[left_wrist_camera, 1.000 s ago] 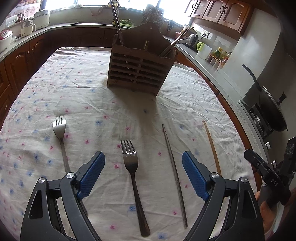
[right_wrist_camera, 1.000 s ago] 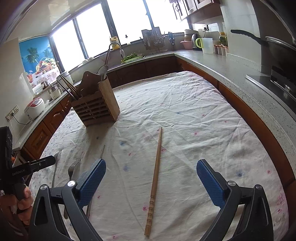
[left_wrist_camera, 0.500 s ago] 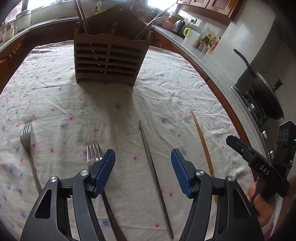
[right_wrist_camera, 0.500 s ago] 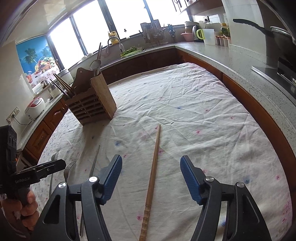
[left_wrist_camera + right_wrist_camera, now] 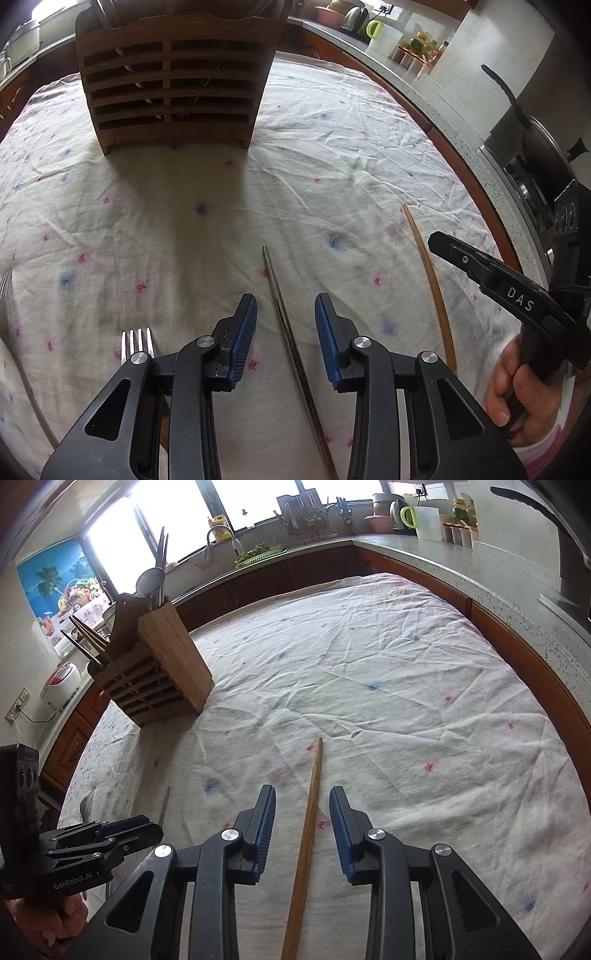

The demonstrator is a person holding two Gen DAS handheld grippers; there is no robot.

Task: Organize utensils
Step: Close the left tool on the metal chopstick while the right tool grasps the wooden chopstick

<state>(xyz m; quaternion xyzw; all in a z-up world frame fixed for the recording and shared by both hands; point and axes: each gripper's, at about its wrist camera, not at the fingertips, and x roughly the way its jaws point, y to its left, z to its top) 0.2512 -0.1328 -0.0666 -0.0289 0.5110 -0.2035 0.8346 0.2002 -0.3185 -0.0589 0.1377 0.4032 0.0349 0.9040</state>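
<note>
A metal chopstick [image 5: 291, 332] lies on the flowered tablecloth [image 5: 332, 147]. My left gripper [image 5: 284, 310] is open, low over the cloth, its blue pads either side of this chopstick without touching it. A wooden chopstick [image 5: 310, 827] lies further right; it also shows in the left wrist view [image 5: 432, 280]. My right gripper [image 5: 303, 801] is open and straddles it, pads apart from it. A wooden utensil holder [image 5: 173, 81] stands upright at the far side, with spoons and chopsticks in it [image 5: 159, 664]. A fork [image 5: 138, 341] lies left of my left gripper.
A second fork's edge [image 5: 5, 291] shows at the far left. A stone counter [image 5: 480, 576] with a kettle, jug and jars curves round the table's right side. A stove with a pan [image 5: 535, 155] stands at the right. A rice cooker [image 5: 61, 683] sits at the left.
Both grippers have moved forward and down over their chopsticks, and their jaws have narrowed around them. The left gripper shifted right, from over the fork to the metal chopstick.
</note>
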